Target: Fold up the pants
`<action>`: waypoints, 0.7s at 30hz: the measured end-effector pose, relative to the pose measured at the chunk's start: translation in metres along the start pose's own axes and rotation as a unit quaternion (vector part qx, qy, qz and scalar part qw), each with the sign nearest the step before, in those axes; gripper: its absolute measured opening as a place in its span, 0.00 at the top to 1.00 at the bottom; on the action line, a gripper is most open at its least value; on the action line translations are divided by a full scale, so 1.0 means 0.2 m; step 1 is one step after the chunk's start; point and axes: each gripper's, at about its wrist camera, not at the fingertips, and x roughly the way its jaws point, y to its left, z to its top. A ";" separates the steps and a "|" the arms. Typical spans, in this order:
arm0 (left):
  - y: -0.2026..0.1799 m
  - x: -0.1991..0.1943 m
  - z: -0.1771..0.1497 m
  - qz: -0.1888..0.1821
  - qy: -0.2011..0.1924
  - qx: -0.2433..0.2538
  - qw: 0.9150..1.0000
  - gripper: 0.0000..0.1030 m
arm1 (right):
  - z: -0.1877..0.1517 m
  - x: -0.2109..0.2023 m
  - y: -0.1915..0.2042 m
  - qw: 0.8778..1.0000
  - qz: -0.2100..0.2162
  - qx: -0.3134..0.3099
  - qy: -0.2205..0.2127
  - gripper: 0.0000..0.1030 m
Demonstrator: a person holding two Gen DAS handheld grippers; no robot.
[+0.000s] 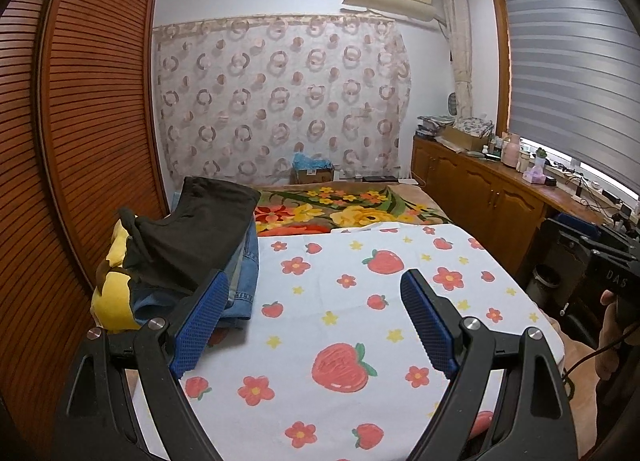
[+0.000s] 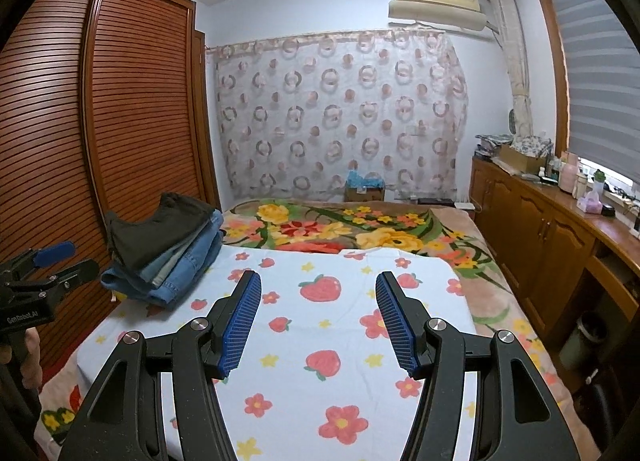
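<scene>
A stack of pants lies at the bed's left edge: dark pants (image 1: 192, 233) on top, blue jeans (image 1: 244, 281) under them, a yellow garment (image 1: 114, 293) at the bottom. The right wrist view shows the same stack (image 2: 172, 253). My left gripper (image 1: 316, 293) is open and empty, hovering over the strawberry-print sheet (image 1: 360, 321), its left finger close beside the stack. My right gripper (image 2: 318, 293) is open and empty above the same sheet (image 2: 320, 325), right of the stack. The left gripper also shows at the left edge of the right wrist view (image 2: 52, 261).
A slatted wooden wardrobe (image 1: 88, 101) stands tight along the bed's left side. A floral blanket (image 2: 344, 229) covers the far half of the bed. A wooden cabinet (image 2: 552, 229) with clutter on top runs along the right wall under the window.
</scene>
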 end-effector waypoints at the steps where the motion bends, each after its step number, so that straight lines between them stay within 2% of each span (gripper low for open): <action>1: 0.00 0.00 0.00 0.001 0.000 0.000 1.000 0.14 | 0.01 0.02 -0.03 1.000 0.001 0.000 0.000 0.40; 21: 0.01 -0.01 0.00 0.002 -0.002 0.000 1.000 0.14 | -0.01 0.02 -0.07 1.000 0.001 -0.002 -0.003 0.40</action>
